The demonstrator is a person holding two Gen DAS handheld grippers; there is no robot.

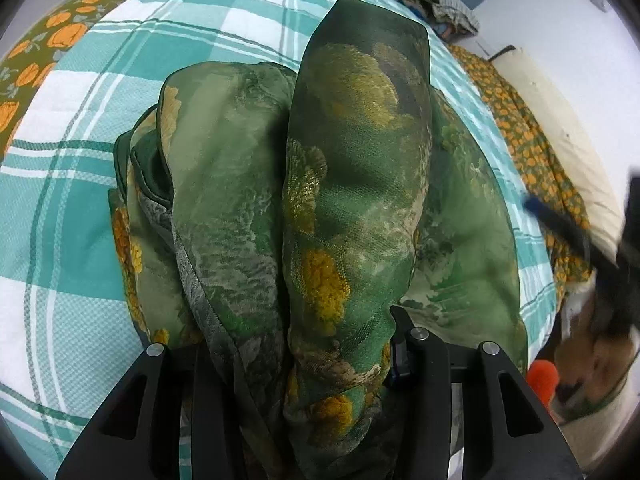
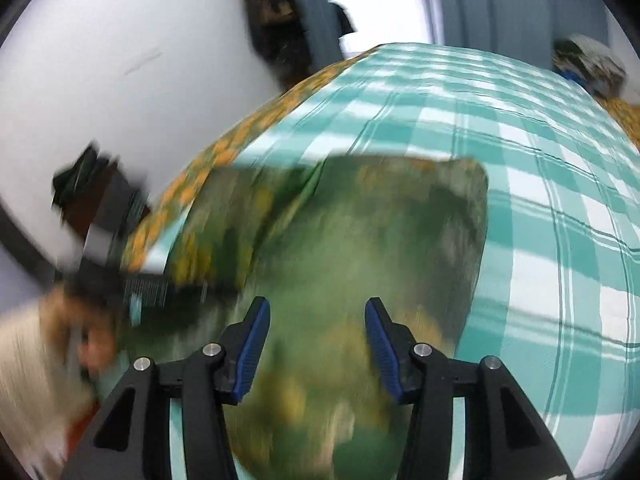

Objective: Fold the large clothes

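A large green garment [image 1: 352, 184] with yellow flower print lies bunched on the bed. My left gripper [image 1: 320, 340] is shut on the green garment; folds of the cloth hang over its fingers and hide the tips. In the right wrist view the same garment [image 2: 360, 248] lies spread on the bed, blurred by motion. My right gripper [image 2: 317, 340] is open and empty just above the cloth, its blue pads [image 2: 256, 344] well apart. The right gripper also shows as a dark blur at the right edge of the left wrist view [image 1: 600, 240].
The bed has a teal and white checked cover [image 1: 80, 216] over an orange-flowered sheet [image 1: 536, 160]. A cream pillow [image 1: 560, 128] lies along the right side. A pile of clothes [image 1: 444, 4] sits at the far end. A white wall [image 2: 120, 80] stands to the left.
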